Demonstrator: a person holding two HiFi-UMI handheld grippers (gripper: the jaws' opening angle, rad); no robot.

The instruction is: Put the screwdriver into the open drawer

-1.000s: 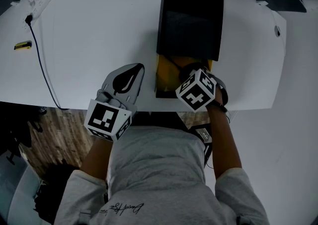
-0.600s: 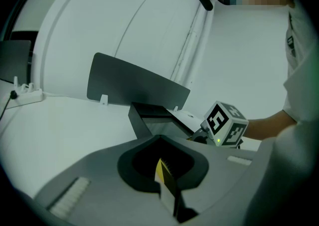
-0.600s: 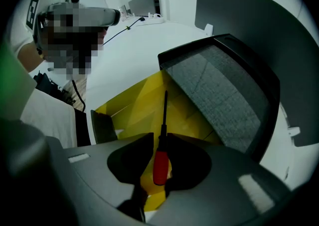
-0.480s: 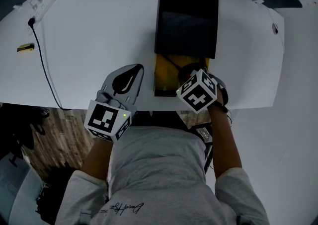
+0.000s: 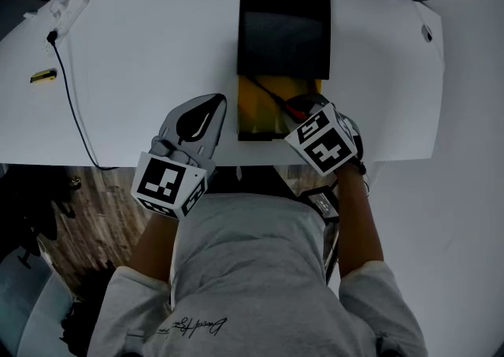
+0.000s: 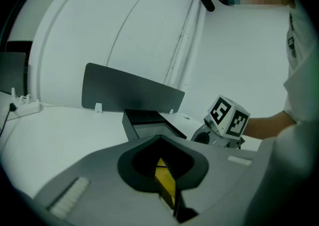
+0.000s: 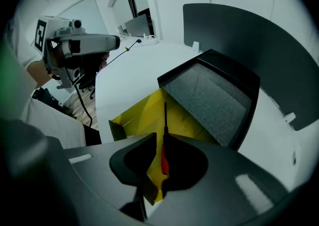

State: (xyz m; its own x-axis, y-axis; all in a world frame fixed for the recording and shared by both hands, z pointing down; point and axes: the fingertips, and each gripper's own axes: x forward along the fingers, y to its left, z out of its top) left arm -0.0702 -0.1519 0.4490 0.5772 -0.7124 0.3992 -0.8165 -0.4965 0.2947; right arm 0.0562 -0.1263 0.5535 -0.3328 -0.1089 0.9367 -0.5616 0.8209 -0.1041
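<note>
A black cabinet stands on the white table, its yellow drawer pulled out toward me. My right gripper hangs over the drawer's front right part, shut on the red handle of the screwdriver. The black shaft slants to the far left above the drawer floor. In the right gripper view the screwdriver sits between the jaws of that gripper, pointing over the drawer. My left gripper rests left of the drawer, shut and holding nothing. Seen from that gripper, a strip of the yellow drawer shows.
A black cable runs across the table's left part, with a small yellow object beside it. A grey divider panel stands behind the cabinet. The table's near edge lies just under both grippers, with wooden floor below.
The right gripper has drawn back a little toward the drawer's front right corner, so the screwdriver's shaft and more yellow floor show. The left gripper has hardly moved.
</note>
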